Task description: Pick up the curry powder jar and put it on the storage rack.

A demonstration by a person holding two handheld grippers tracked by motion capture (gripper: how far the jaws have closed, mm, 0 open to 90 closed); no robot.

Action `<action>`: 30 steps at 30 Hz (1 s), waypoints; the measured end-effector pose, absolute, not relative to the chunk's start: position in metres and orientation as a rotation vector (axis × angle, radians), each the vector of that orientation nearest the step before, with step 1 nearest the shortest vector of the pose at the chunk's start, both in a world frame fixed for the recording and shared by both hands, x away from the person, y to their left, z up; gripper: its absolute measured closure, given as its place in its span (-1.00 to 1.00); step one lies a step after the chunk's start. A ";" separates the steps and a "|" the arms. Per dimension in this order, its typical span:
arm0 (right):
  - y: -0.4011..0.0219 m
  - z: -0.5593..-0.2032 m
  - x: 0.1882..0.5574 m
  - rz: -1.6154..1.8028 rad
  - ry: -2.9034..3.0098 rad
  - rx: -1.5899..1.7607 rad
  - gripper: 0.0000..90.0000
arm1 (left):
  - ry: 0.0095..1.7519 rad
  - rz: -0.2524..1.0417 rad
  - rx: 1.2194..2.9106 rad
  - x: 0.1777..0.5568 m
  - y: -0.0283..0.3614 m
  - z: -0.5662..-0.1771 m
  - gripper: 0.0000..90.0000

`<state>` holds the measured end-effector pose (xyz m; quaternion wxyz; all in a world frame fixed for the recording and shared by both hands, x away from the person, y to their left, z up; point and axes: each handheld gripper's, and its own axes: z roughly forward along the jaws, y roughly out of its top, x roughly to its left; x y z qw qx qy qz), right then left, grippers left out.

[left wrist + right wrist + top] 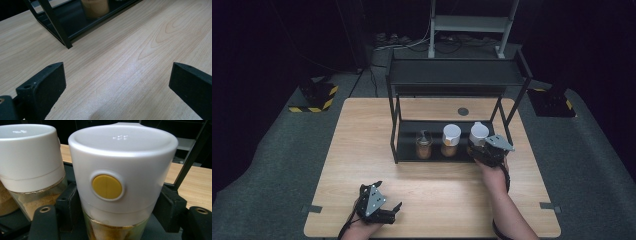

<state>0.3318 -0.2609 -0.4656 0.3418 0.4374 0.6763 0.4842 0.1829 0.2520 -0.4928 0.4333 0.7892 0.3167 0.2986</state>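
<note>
Three spice jars stand in a row on the lower shelf of a black rack [452, 75]. My right gripper [486, 150] is shut on the rightmost jar [478, 134], which rests on that shelf. In the right gripper view this white-capped jar [122, 170] has a round yellow button on its cap and yellowish powder in its glass, and the jaws press on its two sides. The middle jar [30, 157] stands close to its left. My left gripper [388, 196] lies near the table's front left, open and empty [117, 75].
The leftmost jar [424, 145] has no white cap, and its brown base [96, 7] shows behind a rack leg [58, 27]. A small dark disc [463, 111] lies in the wooden table [362, 140] behind the rack. Grey floor surrounds the table.
</note>
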 end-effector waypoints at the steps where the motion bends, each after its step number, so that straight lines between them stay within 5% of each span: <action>1: -0.261 -0.466 0.332 1.257 1.758 1.139 -0.32 | 0.788 0.744 1.966 0.183 0.252 -0.493 -0.97; 30: -0.264 -0.474 0.337 1.276 1.760 1.141 -0.33 | 0.785 0.741 1.965 0.183 0.253 -0.493 -0.98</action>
